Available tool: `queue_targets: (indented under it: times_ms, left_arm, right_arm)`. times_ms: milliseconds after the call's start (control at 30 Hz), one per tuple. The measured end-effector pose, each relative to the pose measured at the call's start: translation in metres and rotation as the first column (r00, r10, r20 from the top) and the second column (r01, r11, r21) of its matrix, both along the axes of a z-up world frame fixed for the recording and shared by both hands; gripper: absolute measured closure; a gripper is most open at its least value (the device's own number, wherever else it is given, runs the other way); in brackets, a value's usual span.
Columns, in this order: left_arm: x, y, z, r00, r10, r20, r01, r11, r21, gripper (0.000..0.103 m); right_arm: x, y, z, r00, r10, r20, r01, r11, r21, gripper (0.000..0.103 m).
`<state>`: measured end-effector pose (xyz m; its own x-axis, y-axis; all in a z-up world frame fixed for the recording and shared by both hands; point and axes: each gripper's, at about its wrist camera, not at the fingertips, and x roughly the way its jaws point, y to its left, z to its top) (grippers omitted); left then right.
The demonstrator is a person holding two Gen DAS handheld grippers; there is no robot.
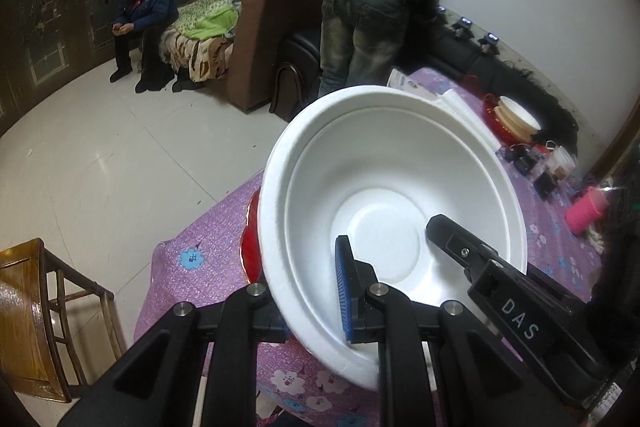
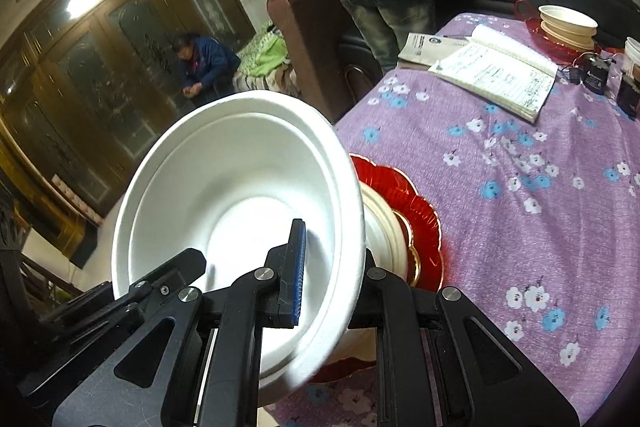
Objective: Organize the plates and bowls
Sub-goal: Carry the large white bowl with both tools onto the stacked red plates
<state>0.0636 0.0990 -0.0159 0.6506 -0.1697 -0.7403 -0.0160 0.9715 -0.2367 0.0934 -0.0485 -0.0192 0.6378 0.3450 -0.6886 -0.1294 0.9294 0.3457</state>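
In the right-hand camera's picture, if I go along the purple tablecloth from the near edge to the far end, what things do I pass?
White foam bowl held in the gripper → red plate → open notebook → far stack of cream bowls on a red tray.

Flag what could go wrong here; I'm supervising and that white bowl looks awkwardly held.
1. The left gripper and right gripper both pinch the thin rim of the tilted white bowl; opposing pulls might bend or crack it.
2. The red plate holding cream bowls underneath sits near the table edge; lowering carelessly could nudge it off.
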Motion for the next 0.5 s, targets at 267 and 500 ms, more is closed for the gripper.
queue_targets:
  times_ms: [267, 500]
  left_arm:
    - [0.007, 0.000, -0.009, 0.999, -0.009, -0.030, 0.009, 1.000, -0.004, 0.087]
    - [0.008, 0.007, -0.007, 0.999, -0.003, -0.034, 0.003, 1.000, 0.001, 0.084]
  right_arm:
    - [0.008, 0.008, -0.014, 1.000, -0.009, -0.012, 0.008, 0.998, -0.063, 0.089]
    - [0.002, 0.010, -0.008, 0.997, -0.015, 0.071, 0.027, 0.986, -0.167, 0.089]
